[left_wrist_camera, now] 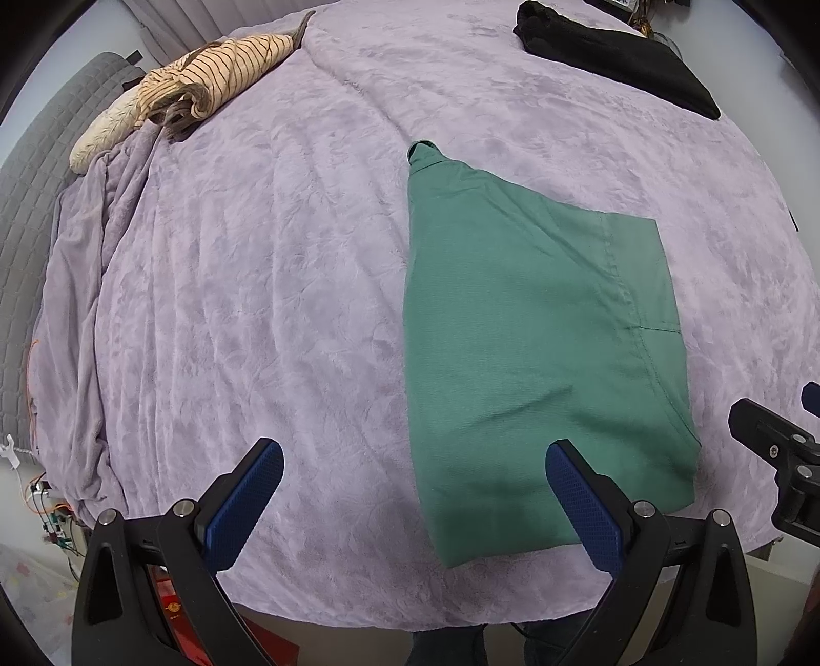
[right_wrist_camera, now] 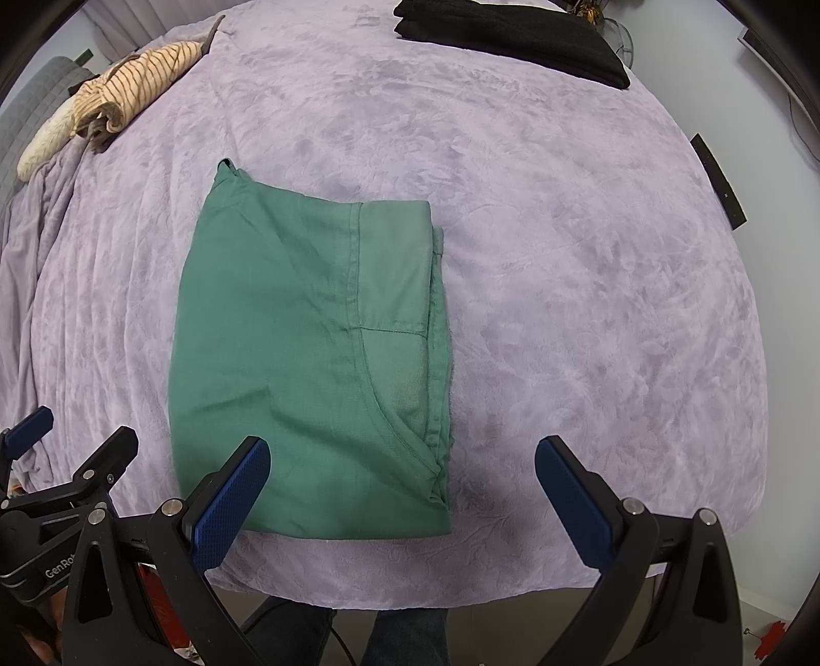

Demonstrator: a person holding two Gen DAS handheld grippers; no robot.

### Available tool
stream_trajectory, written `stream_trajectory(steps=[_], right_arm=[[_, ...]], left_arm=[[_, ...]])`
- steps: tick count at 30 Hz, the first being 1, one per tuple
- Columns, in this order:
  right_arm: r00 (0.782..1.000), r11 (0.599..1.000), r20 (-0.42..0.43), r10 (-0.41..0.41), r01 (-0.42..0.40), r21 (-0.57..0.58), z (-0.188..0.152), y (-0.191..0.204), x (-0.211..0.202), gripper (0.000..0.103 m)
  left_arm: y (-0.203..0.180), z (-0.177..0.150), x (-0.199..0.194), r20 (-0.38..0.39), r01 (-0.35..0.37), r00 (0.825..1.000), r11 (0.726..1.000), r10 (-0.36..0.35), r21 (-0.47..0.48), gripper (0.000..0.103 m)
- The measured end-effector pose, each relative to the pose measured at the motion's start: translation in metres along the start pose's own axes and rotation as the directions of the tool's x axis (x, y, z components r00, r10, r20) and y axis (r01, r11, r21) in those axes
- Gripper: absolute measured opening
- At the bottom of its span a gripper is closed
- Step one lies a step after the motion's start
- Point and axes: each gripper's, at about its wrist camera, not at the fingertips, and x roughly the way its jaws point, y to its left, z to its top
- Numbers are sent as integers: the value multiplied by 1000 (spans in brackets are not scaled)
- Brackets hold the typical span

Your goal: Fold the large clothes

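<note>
Your left gripper's right finger point(left_wrist_camera: 584, 504) covers part of the green garment's point(left_wrist_camera: 533, 328) near edge, and its lower layers lie out of sight under the top fold. In the right wrist view, your left gripper point(right_wrist_camera: 56, 492) is cut off by the frame's left edge. The black clothing point(right_wrist_camera: 512, 30) runs past the top edge there.

Both tongs, left point(left_wrist_camera: 412, 492) and right point(right_wrist_camera: 402, 489), hover side by side, jaws spread wide, gripping nothing.
</note>
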Motion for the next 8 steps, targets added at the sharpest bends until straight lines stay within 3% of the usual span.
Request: stream_trajectory(steps=[8], right_arm=[[1000,1000,-9,-7,7,-9,5,-4,7,103]], left_arm=[[0,1,-3,15,11,1000,1000,-11,14,103]])
